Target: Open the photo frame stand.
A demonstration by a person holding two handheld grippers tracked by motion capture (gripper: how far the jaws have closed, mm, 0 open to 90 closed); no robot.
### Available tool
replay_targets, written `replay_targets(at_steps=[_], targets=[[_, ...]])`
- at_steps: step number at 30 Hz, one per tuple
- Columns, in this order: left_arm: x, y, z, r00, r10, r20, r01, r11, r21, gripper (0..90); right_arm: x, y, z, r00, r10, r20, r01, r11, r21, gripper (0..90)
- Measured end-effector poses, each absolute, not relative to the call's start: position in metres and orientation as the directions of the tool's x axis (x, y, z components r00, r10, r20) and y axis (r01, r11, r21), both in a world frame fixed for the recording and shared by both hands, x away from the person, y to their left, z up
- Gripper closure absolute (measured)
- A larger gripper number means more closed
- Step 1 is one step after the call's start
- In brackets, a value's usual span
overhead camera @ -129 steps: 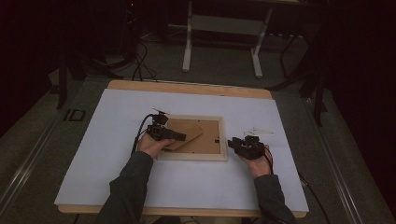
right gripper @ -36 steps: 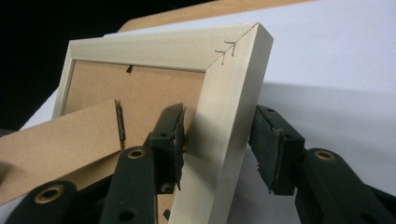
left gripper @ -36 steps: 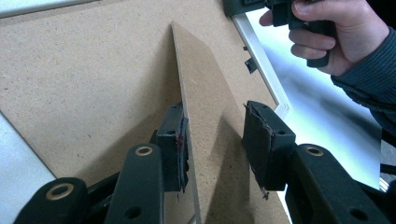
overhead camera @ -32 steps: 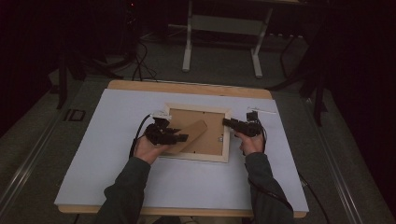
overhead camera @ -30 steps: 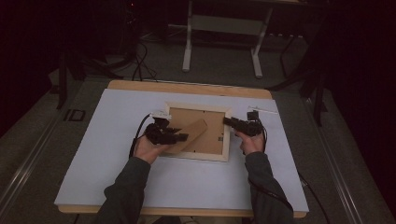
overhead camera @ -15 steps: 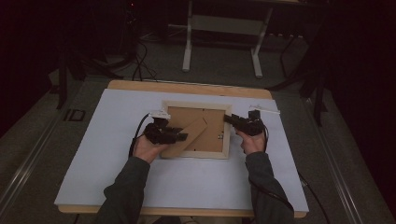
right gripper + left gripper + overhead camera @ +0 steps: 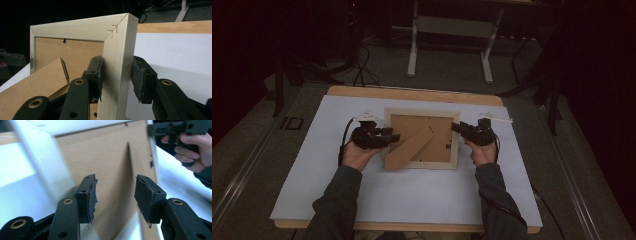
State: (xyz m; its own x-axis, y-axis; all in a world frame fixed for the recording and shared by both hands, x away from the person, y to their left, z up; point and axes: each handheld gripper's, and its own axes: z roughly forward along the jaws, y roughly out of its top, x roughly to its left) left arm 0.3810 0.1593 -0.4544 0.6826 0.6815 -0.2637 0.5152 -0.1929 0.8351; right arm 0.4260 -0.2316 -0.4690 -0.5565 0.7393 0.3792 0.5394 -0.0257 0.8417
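A pale wooden picture frame [image 7: 421, 113] lies face down on the white mat, its brown backing board [image 7: 412, 126] up and the easel stand [image 7: 409, 148] slanting toward the near left corner. My left gripper [image 7: 394, 136] is at the frame's left rail. Its jaws have just been opening, and in the left gripper view the gripper [image 7: 115, 192] hovers open over the backing board [image 7: 105, 152] with nothing gripped. My right gripper [image 7: 455, 127] is at the right rail; in the right gripper view it [image 7: 116, 75] is shut across the frame's side rail [image 7: 120, 37].
The white mat [image 7: 312, 165] covers a wooden table whose edge [image 7: 412, 94] shows at the back. A thin white stick [image 7: 499, 119] lies at the back right of the mat. Beyond the table stand metal legs [image 7: 413, 50] and floor cables.
The frame has swung from tilted to square with the table. My left gripper has drawn back left off the easel stand, jaws wider. Earlier, my right gripper moved from the mat onto the right rail.
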Motion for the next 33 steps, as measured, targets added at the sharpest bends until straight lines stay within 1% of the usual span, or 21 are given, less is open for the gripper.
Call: replay_targets(at_steps=[3, 5, 6, 8, 14, 19, 22, 27, 33], targets=[[0.382, 0.166, -0.453, 0.653, 0.715, -0.251, 0.512, -0.173, 0.841, 51.0, 0.425, -0.231, -0.468, -0.559, 0.739, 0.377, 0.536, -0.024, 0.844, 62.0], [0.385, 0.169, -0.453, 0.625, 0.745, -0.235, 0.513, -0.165, 0.842, 46.7, 0.425, -0.231, -0.468, -0.559, 0.739, 0.377, 0.535, -0.026, 0.844, 62.0], [0.385, 0.169, -0.453, 0.625, 0.745, -0.235, 0.513, -0.165, 0.842, 45.9, 0.425, -0.231, -0.468, -0.559, 0.739, 0.377, 0.535, -0.026, 0.844, 62.0], [0.392, 0.173, -0.453, 0.601, 0.762, -0.240, 0.525, -0.150, 0.838, 45.0, 0.425, -0.231, -0.469, -0.559, 0.738, 0.378, 0.533, -0.029, 0.845, 62.0], [0.408, 0.174, -0.457, 0.584, 0.761, -0.282, 0.557, -0.123, 0.821, 44.7, 0.424, -0.232, -0.469, -0.561, 0.738, 0.376, 0.531, -0.027, 0.847, 62.0], [0.416, 0.170, -0.459, 0.591, 0.745, -0.309, 0.578, -0.124, 0.807, 45.8, 0.424, -0.232, -0.468, -0.563, 0.738, 0.373, 0.527, -0.027, 0.849, 62.0], [0.417, 0.166, -0.459, 0.590, 0.746, -0.309, 0.582, -0.128, 0.803, 46.6, 0.423, -0.232, -0.468, -0.568, 0.736, 0.368, 0.521, -0.025, 0.853, 62.0], [0.419, 0.165, -0.460, 0.580, 0.750, -0.319, 0.597, -0.124, 0.793, 52.7, 0.423, -0.231, -0.467, -0.572, 0.736, 0.363, 0.518, -0.020, 0.855, 62.1], [0.419, 0.166, -0.456, 0.579, 0.749, -0.322, 0.609, -0.134, 0.782, 54.2, 0.422, -0.231, -0.466, -0.575, 0.737, 0.355, 0.515, -0.011, 0.857, 62.2]])
